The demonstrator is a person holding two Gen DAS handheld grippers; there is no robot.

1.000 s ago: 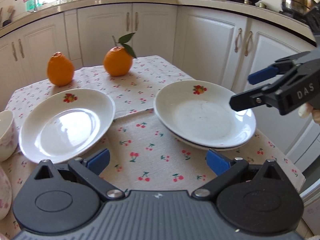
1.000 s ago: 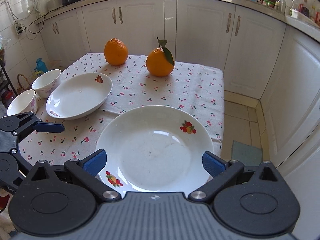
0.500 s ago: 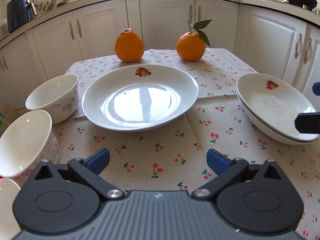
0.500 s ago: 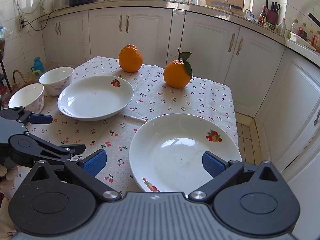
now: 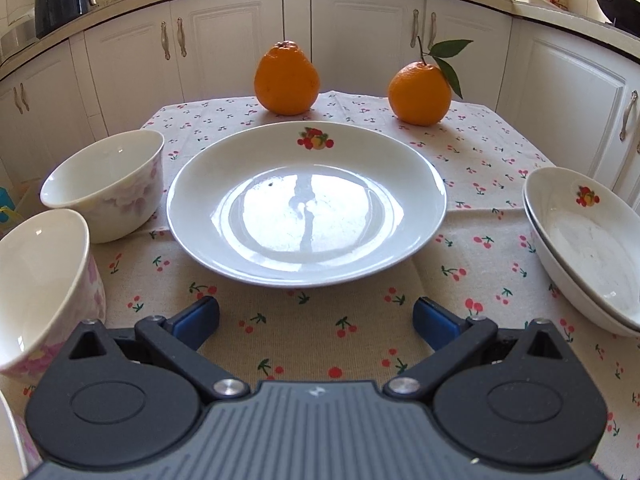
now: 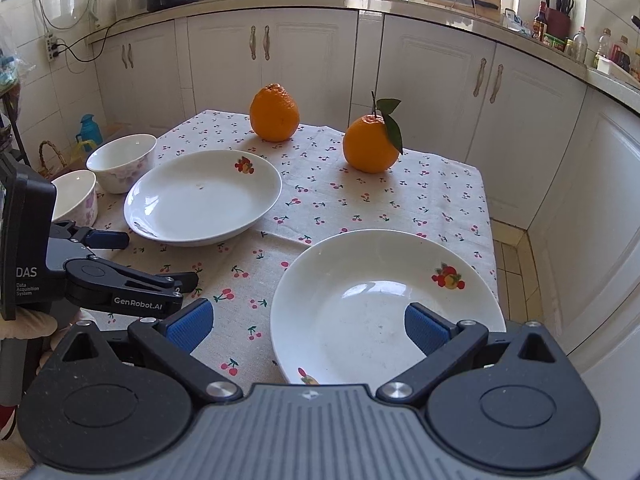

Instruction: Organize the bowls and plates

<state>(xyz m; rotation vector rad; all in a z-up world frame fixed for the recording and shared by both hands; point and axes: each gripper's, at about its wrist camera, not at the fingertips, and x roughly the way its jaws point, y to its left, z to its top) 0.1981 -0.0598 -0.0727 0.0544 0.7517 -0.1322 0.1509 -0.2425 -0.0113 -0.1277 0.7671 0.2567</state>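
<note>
While spread wide and empty: left tongs [image 5: 316,314] facing single plate [image 5: 306,204] at 12 o'clock; right tongs [image 6: 306,326] over stacked plates [image 6: 384,304].

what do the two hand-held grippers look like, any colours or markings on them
Both are matte black plastic with ribbed housings, round pivot discs, silver screws and blue pads on the fingers. The left hand-held gripper shows these blue pads in its own view; seen from the right hand-held gripper, its side carries white "DAS Data Acquisition System" and "GenRobot.AI" lettering. No cables or sleeves are visible.
</note>
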